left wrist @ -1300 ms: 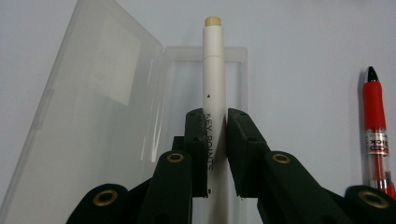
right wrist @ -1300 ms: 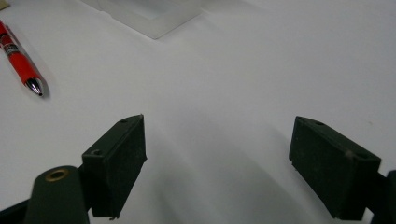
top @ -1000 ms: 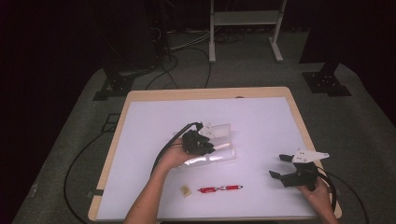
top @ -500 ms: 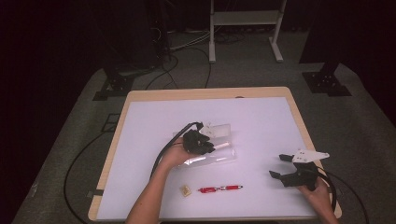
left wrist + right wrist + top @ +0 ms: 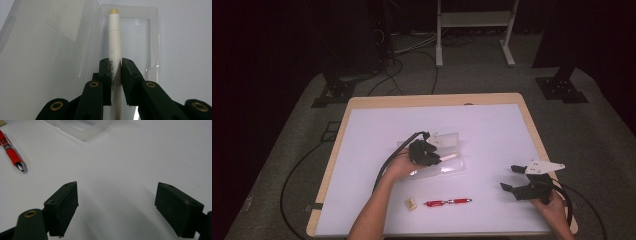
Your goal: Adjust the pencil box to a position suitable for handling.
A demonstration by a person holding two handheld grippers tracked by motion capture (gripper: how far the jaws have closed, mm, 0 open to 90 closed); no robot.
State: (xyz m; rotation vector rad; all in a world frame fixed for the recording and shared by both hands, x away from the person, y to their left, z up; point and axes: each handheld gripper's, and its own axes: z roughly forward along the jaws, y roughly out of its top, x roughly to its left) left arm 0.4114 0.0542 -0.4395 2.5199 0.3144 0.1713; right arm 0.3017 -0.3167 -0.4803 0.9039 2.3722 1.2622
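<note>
The left gripper (image 5: 115, 75) is clamped on a white pen (image 5: 115, 37), which is held above the tray of an open clear plastic case (image 5: 150, 30) at the centre of the white table (image 5: 377, 130); the case lid (image 5: 50, 37) is seen at 9 o'clock of the pen in the left gripper view. The right gripper (image 5: 510, 178) is held with its jaws wide apart near the table's 4 o'clock corner. A red pen (image 5: 447, 202) is seen at 6 o'clock of the case, with a small tan eraser (image 5: 411, 203) just beside it at 9 o'clock.
</note>
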